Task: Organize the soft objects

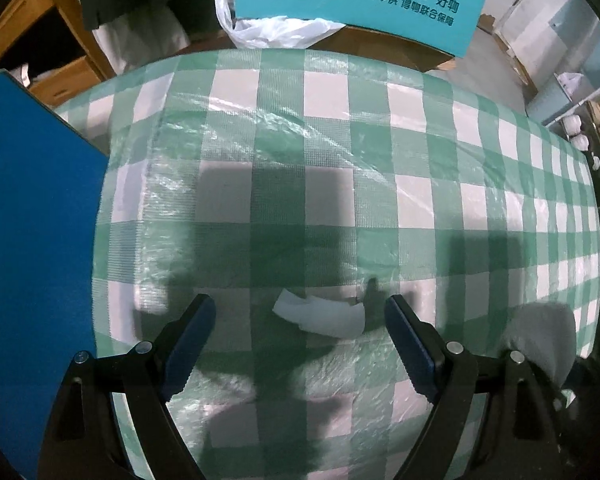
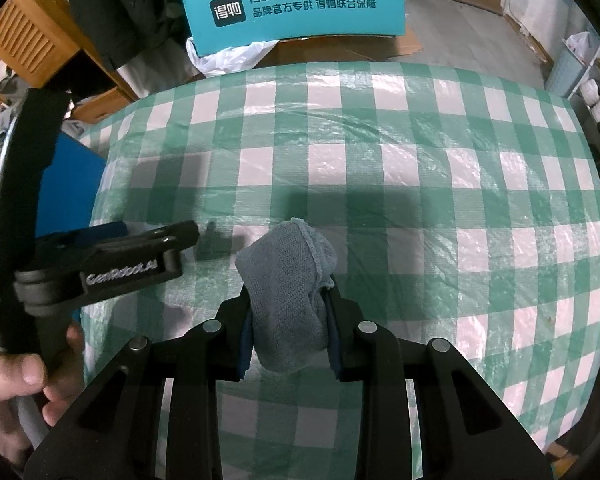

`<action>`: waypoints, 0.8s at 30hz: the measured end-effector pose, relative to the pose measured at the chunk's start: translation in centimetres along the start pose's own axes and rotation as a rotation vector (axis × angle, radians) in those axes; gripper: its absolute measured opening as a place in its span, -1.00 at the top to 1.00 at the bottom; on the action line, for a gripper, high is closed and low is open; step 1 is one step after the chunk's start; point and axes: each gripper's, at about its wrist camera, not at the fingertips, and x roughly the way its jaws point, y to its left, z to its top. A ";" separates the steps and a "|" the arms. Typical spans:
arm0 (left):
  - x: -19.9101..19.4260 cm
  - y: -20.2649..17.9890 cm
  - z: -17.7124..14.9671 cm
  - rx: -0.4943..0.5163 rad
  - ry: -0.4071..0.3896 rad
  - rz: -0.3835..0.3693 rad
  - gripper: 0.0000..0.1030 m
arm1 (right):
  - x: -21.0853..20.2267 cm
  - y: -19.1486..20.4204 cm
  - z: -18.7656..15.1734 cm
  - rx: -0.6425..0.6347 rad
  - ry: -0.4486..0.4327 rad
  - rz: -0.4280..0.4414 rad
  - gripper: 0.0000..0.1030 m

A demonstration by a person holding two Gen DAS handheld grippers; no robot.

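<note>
Grey-blue cloth (image 2: 288, 300) — bunched, upright

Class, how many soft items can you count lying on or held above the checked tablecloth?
2: a white curved soft piece lying between the open left tool; a grey-blue knitted cloth clamped in the right tool. Others may be hidden.

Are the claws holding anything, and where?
The right claw squeezes a grey-blue cloth around its lower half. The left claw is open, holding nothing.

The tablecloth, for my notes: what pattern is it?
Green and white checks on the tablecloth, clearest in the right wrist view.
</note>
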 end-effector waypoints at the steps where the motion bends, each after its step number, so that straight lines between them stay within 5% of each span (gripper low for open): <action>1: -0.1 0.0 0.0 -0.004 -0.003 0.003 -0.67 | 0.0 0.0 0.0 0.000 -0.001 0.000 0.45; 7: -0.3 -0.3 -0.1 0.002 0.002 0.012 -0.29 | -0.1 0.0 0.0 0.007 -0.001 0.003 0.45; 12: -0.4 -0.8 -0.4 0.021 0.010 -0.004 0.25 | -0.2 0.1 0.1 0.008 -0.004 0.006 0.45; 24: -1.3 -0.4 -0.9 0.032 0.003 -0.075 0.71 | -0.6 0.2 0.0 0.003 -0.016 0.007 0.45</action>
